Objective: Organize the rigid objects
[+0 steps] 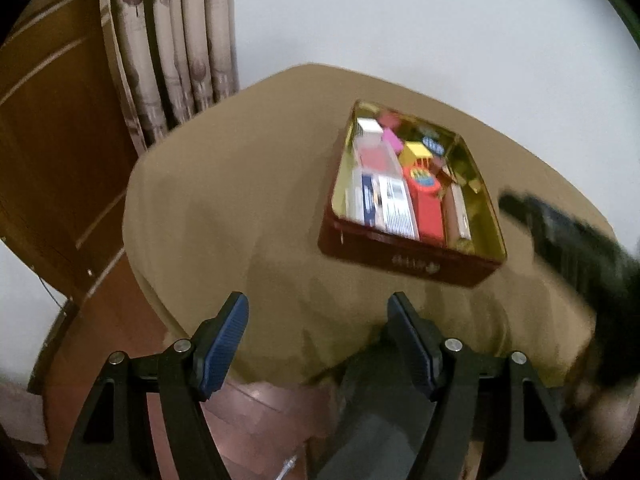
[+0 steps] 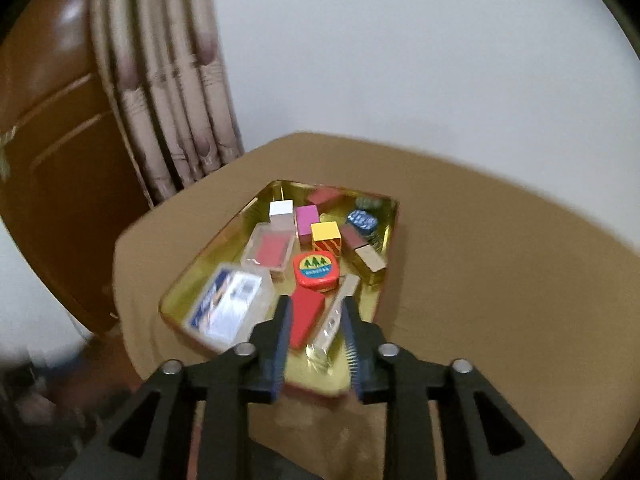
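So there's a round counter (image 1: 224, 208) with a tan cloth over it, and sitting on it is a rectangular dark red metal tin with a shiny gold inside (image 2: 224, 236). In the left wrist view the tin sits toward the far right part of the counter, well in from the edge.

Pretty much everything is already packed in the tin. Along the near end, from the left wall across: a clear plastic case with a blue and white card inside (image 2: 230, 306), a long red wedge-shaped block (image 2: 304, 316), and a slim clear stick-shaped piece (image 2: 336, 316) beside the right wall. A red rounded-square puck with a green tree logo (image 2: 315, 270) sits at the far tip of the red wedge. Behind that there's a clear flat case with a red insert (image 2: 270, 250), a white cube (image 2: 281, 210), a magenta cube (image 2: 307, 220), a yellow-topped cube with orange striped sides (image 2: 326, 236), and a small blue patterned piece (image 2: 362, 220) up near the far right corner. The stuff in that corner is too blurry to tell apart.

The right tool (image 2: 316, 320) hovers over the near end of the tin with its jaws a little apart, nothing pinched in them; the red wedge and the clear stick just show through the gap below.

The left tool (image 1: 318, 312) hangs over the near edge of the counter, jaws wide apart and empty, well apart from the tin.
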